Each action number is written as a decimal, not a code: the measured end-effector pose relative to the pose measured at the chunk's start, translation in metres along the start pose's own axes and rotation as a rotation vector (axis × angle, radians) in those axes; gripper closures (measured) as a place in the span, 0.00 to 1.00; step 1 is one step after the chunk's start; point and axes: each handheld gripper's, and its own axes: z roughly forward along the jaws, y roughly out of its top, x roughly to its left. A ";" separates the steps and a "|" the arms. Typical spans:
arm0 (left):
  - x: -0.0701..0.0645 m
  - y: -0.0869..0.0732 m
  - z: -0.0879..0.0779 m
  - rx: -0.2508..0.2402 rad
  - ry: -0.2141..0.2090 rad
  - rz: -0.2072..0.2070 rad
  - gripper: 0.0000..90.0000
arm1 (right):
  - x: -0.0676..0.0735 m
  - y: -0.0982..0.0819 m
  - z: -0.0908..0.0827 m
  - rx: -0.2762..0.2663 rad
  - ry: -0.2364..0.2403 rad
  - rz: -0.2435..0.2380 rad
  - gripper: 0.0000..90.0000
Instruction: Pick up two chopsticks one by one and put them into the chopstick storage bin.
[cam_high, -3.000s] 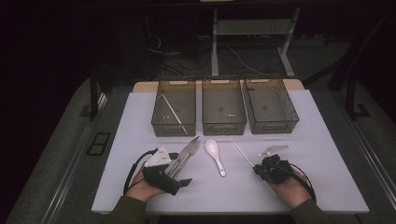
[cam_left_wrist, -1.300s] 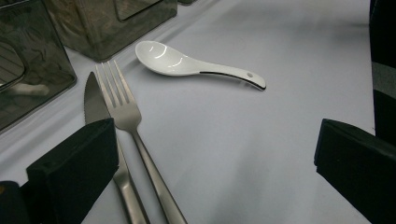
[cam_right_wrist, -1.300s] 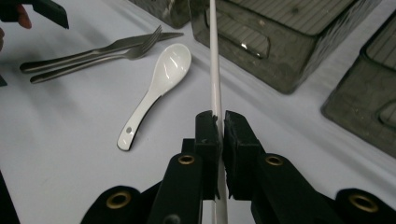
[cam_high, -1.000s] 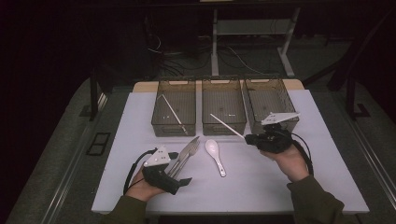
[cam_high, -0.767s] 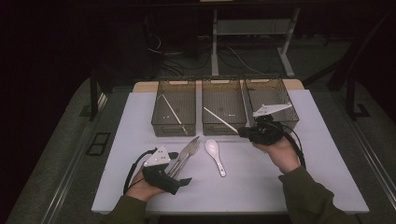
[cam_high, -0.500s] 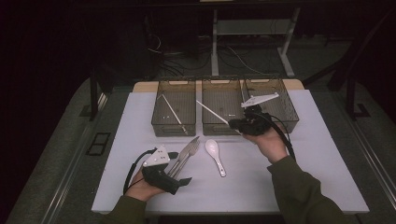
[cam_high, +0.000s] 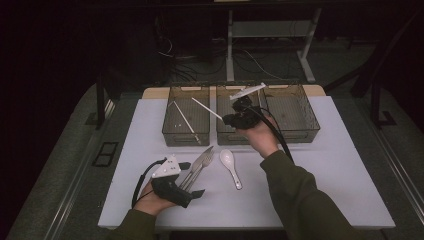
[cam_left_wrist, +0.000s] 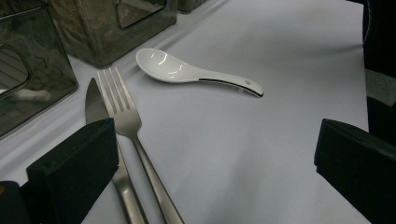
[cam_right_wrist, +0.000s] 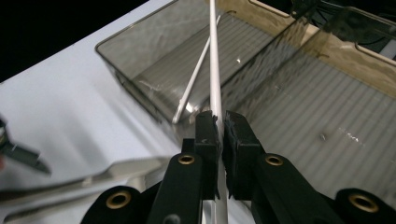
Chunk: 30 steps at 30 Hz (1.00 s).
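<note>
My right gripper is shut on a thin white chopstick and hovers over the middle bin. The stick's far end reaches over the left bin, where a second white chopstick lies slanted. My left gripper rests open on the white table near its front left. A steel fork and knife lie by its left jaw. Beyond them lies a white ceramic spoon.
A third smoky plastic bin stands at the back right, next to the other two. The white table top has open room at the right and front. Past the table's far edge are cables and metal frame legs.
My right gripper has lifted the chopstick off the front-right of the table and carried it back and left, over the middle bin. The left gripper has stayed put.
</note>
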 end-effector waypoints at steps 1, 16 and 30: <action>0.000 0.000 0.000 -0.001 0.000 0.001 0.00 | 0.001 0.004 0.005 0.004 -0.003 0.004 0.94; 0.000 0.001 -0.002 -0.002 0.001 0.007 0.00 | 0.012 0.049 0.084 0.059 -0.046 0.055 0.94; 0.000 0.002 -0.002 -0.009 -0.003 0.013 0.00 | 0.020 0.062 0.136 0.100 -0.063 0.118 0.93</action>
